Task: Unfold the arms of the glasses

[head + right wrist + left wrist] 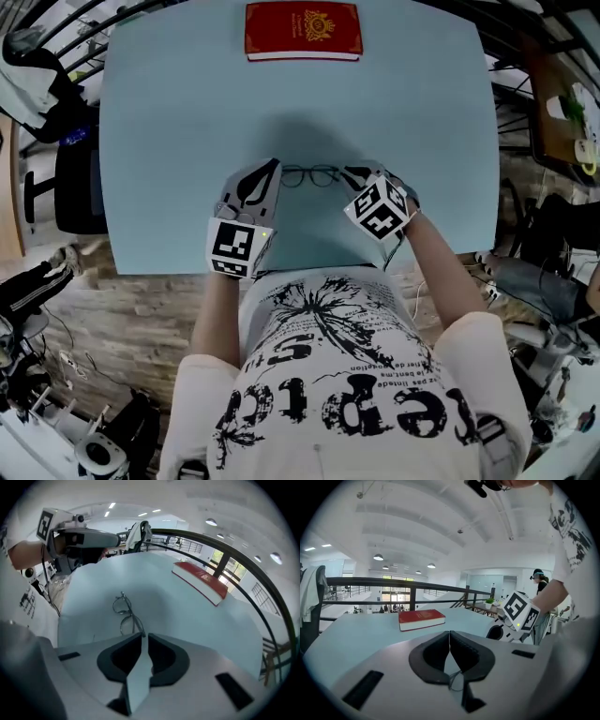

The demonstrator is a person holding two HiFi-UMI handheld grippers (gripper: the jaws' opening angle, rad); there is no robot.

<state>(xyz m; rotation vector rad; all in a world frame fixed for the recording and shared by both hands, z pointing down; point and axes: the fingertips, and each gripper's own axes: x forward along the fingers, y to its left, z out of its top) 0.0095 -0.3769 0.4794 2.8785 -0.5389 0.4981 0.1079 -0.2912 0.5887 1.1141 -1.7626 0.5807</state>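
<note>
Thin wire-framed glasses (309, 175) lie on the light blue table (178, 131) between my two grippers. My left gripper (275, 168) is at their left end with its jaws shut. In the left gripper view a thin loop of the glasses' wire (457, 680) sits in the slit between the pads (474, 657). My right gripper (359, 173) is at their right end, pointing steeply down. In the right gripper view its jaws (143, 636) stand slightly apart, and the near end of the glasses (124, 613) reaches the tips without being pinched.
A red book (303, 31) lies at the table's far edge, well beyond the glasses. The table's near edge runs just behind both grippers, against the person's shirt. Chairs, cables and equipment crowd the floor on both sides.
</note>
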